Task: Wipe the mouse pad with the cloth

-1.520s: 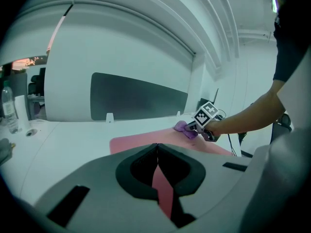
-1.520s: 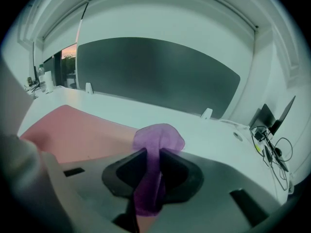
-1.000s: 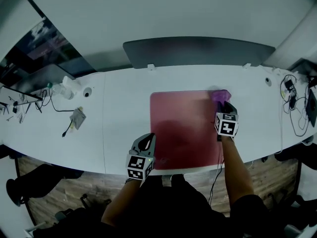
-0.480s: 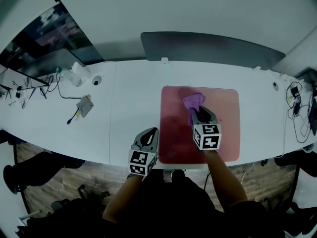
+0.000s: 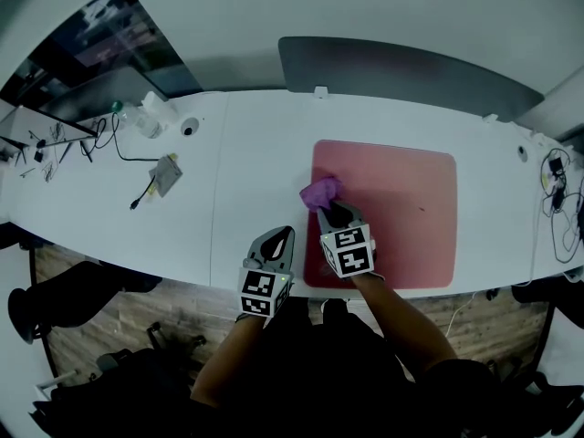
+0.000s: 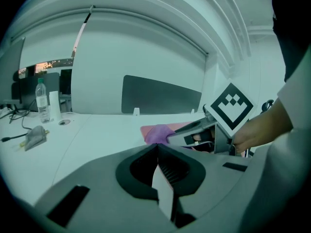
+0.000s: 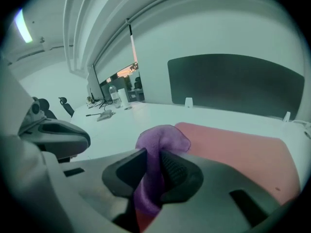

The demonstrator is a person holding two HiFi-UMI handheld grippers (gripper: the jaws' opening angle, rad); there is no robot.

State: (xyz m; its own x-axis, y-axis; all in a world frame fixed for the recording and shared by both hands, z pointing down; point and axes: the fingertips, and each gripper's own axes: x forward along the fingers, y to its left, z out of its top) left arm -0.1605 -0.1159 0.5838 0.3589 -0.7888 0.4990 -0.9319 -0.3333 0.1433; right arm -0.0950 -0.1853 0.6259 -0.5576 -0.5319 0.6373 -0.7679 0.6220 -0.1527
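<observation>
A pink mouse pad (image 5: 401, 208) lies on the white desk (image 5: 246, 181). My right gripper (image 5: 330, 210) is shut on a purple cloth (image 5: 320, 192), which rests at the pad's left edge. In the right gripper view the cloth (image 7: 156, 164) is pinched between the jaws, with the mouse pad (image 7: 238, 154) stretching away to the right. My left gripper (image 5: 276, 241) is shut with nothing in it, just left of the pad at the desk's near edge. The left gripper view shows the closed left gripper (image 6: 156, 155), the cloth (image 6: 156, 134) and the right gripper beyond.
A dark divider panel (image 5: 401, 67) runs along the desk's far edge. At the left end stand a bottle (image 5: 137, 117), a small round object (image 5: 189, 127), a grey device (image 5: 165, 174) and cables. More cables (image 5: 561, 199) lie at the right end.
My right gripper has dragged the cloth from the pad's far right corner across to its left edge and nearer to me. The left gripper has stayed by the near edge.
</observation>
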